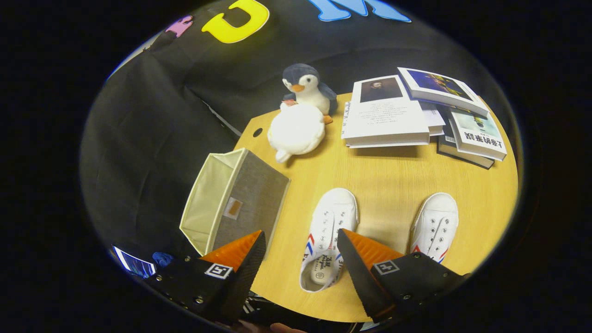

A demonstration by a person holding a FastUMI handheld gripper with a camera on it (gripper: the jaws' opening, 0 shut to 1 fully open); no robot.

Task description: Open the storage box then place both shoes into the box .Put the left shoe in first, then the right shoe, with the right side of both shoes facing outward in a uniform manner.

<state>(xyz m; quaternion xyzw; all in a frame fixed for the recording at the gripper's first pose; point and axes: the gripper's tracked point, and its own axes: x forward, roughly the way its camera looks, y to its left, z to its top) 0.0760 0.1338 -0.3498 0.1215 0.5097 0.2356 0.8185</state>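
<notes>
Gripper [301, 240] wide open, holding nothing

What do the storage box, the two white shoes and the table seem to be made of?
Storage box: probably woven fabric over stiff panels; grey coarse weave outside, cream lining inside, matte.
Left shoe and right shoe: likely white canvas with metal eyelets; matte cloth, smooth toe caps that may be rubber.
Table: wood or wood-look laminate; pale grain lines, slight sheen.
The gripper is open above the left shoe.
</notes>
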